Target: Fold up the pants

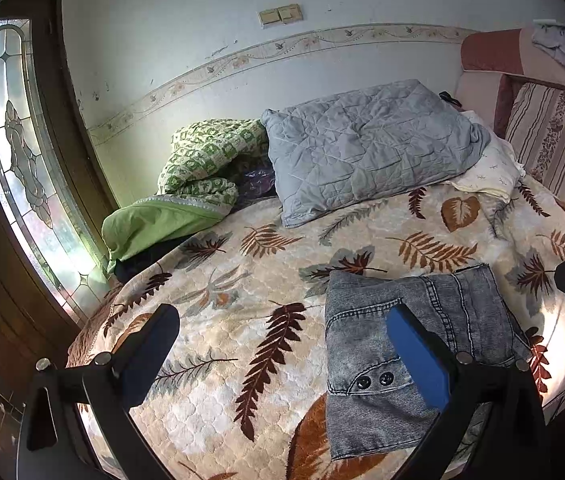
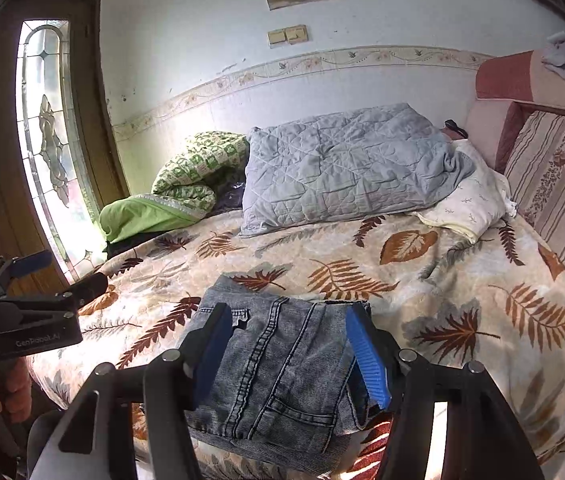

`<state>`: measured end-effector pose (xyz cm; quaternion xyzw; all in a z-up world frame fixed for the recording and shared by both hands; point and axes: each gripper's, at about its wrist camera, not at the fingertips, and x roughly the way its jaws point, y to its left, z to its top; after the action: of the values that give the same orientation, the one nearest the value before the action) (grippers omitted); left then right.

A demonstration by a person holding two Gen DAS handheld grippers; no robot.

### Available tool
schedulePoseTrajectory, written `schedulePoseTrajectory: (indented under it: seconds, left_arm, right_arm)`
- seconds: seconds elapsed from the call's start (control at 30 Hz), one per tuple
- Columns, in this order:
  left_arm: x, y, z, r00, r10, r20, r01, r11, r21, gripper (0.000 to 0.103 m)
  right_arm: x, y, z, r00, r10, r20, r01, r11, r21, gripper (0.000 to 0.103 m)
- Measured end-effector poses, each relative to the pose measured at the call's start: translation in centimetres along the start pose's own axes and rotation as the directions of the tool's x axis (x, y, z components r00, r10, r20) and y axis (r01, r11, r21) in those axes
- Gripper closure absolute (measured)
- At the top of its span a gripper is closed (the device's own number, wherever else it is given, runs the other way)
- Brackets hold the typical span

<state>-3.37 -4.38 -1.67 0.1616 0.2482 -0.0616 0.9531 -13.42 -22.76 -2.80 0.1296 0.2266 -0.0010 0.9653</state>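
Observation:
The grey-blue denim pants (image 1: 410, 356) lie folded into a compact rectangle on the leaf-patterned bed cover (image 1: 242, 280), near the bed's front edge; they also show in the right wrist view (image 2: 282, 364). My left gripper (image 1: 282, 344) is open and empty, above the cover to the left of the pants, its right finger (image 1: 418, 360) over the pants' middle. My right gripper (image 2: 288, 344) is open, its fingers straddling the folded pants from above without holding them. The left gripper shows at the left of the right wrist view (image 2: 66, 276).
A grey quilted pillow (image 1: 370, 148), a green patterned blanket (image 1: 198, 172) and a cream cloth (image 1: 490, 172) lie at the back of the bed against the wall. A striped headboard cushion (image 1: 558, 144) stands at the right. A wooden door with a glass panel (image 1: 18, 152) is at the left.

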Motion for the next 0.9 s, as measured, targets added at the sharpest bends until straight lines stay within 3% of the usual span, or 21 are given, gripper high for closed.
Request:
schedulePoseTrajectory:
  seconds: [0.33,0.43,0.63,0.9]
  left_arm:
    - [0.3,1.0,0.2,1.0,0.019,-0.006,-0.019,0.999,-0.035,0.0]
    - [0.6,1.6,0.2,1.0,0.022,-0.013,-0.023,0.999,-0.049,0.0]
    - [1.2,2.3,-0.1,0.999,0.024,-0.033,-0.026,0.998,-0.064,0.0]
    - [1.7,2.7,-0.3,0.999,0.033,-0.04,-0.036,0.997,-0.072,0.0]
  right_arm:
    - [-1.9,1.6,1.6,0.997,-0.004,0.078,0.008,0.999,-0.052,0.035]
    - [-1.2,1.9,1.7,0.998,-0.016,0.058,0.02,0.998,-0.06,0.034]
    - [1.7,2.1,0.3,0.997,-0.028,-0.066,0.023,0.997,-0.074,0.033]
    - [2.4,1.8,-0.2,0.997,-0.032,-0.076,0.027,0.997,-0.073,0.033]
